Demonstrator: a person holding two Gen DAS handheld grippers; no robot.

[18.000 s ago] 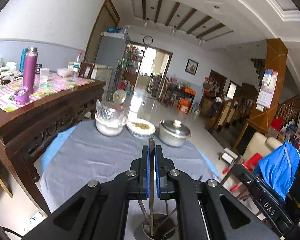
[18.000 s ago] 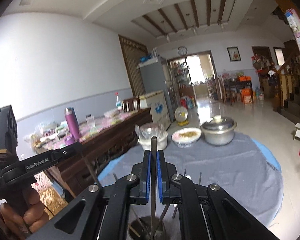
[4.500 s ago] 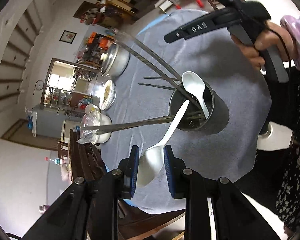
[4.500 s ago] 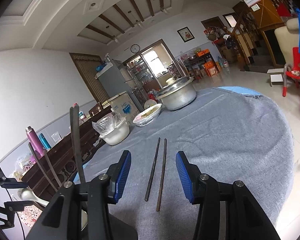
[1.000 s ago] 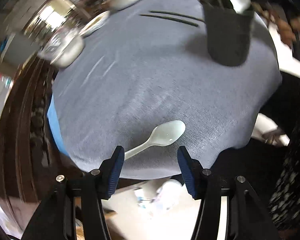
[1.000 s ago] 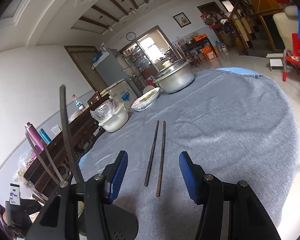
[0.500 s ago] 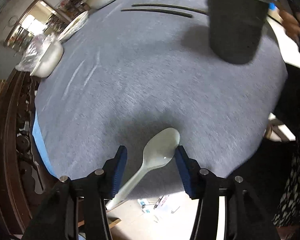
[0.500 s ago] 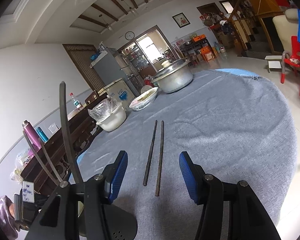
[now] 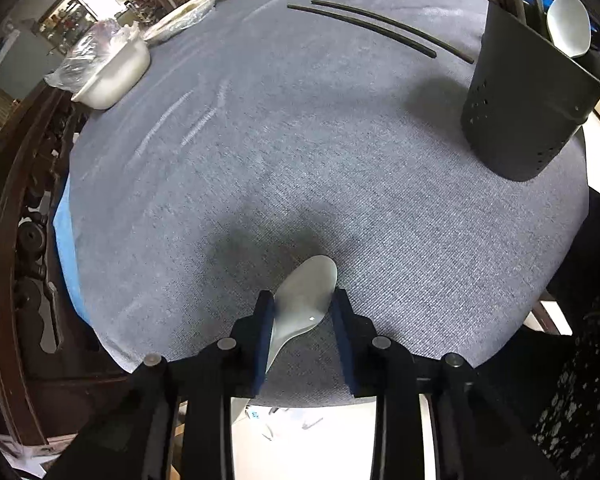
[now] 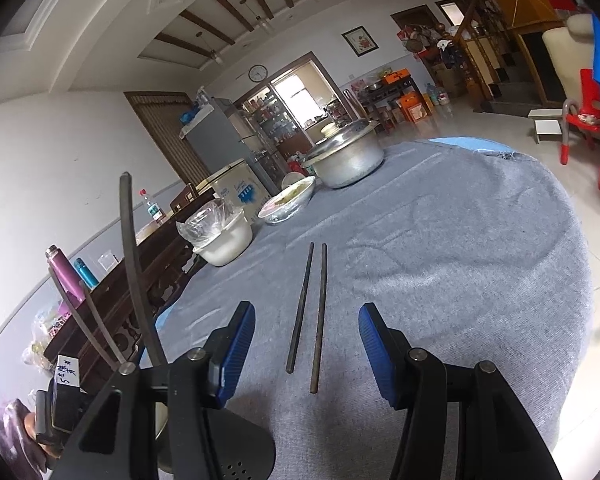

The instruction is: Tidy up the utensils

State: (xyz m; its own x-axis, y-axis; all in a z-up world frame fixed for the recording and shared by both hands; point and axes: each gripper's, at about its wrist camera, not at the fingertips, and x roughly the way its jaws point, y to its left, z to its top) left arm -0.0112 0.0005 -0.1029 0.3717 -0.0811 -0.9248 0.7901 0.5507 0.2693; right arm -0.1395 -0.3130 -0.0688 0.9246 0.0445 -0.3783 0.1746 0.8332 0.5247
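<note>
The left gripper (image 9: 302,300), pointing steeply down, has just been narrowing its jaws around the bowl of a white plastic soup spoon (image 9: 304,300) lying on the grey cloth-covered round table (image 9: 300,140) at six o'clock. Whether the pads are pressing, I cannot tell. A black perforated utensil holder (image 9: 524,108) is standing at two o'clock. The right gripper (image 10: 307,340) is hanging half open, empty, over two dark chopsticks (image 10: 308,304).

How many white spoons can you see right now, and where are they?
2. One white spoon lies on the grey tablecloth between the left gripper's closing pads; another stands in the black utensil holder. More may be hidden inside.
</note>
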